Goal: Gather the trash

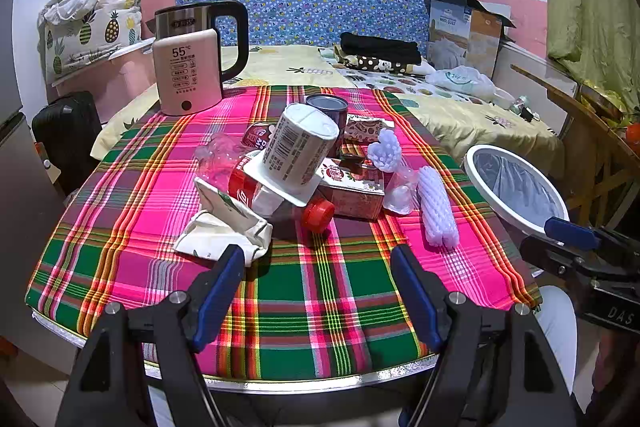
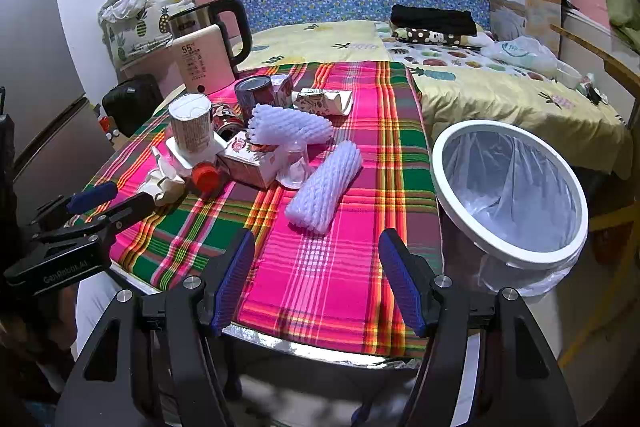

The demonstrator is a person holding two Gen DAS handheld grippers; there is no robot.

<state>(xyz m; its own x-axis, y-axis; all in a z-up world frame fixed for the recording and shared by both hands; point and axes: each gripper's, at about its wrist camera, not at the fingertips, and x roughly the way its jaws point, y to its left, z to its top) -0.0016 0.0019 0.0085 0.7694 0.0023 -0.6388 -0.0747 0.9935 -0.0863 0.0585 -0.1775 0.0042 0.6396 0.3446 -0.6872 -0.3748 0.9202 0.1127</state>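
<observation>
Both grippers wide open, empty: left gripper [image 1: 318, 279], right gripper [image 2: 316, 275]. Trash pile mid-table; bin [image 2: 442, 163] off table's right edge. We judge foam fruit net [image 2: 324, 185] nearest right: approach along its length, pinch across middle, lift clear, release over liner.

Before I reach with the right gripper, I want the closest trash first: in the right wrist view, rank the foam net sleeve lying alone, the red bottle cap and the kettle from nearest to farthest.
1. Foam net sleeve: straight ahead of the right gripper, on the pink stripe.
2. Red bottle cap: farther left, at the pile's near edge.
3. Kettle: far left, at the table's back edge.
</observation>
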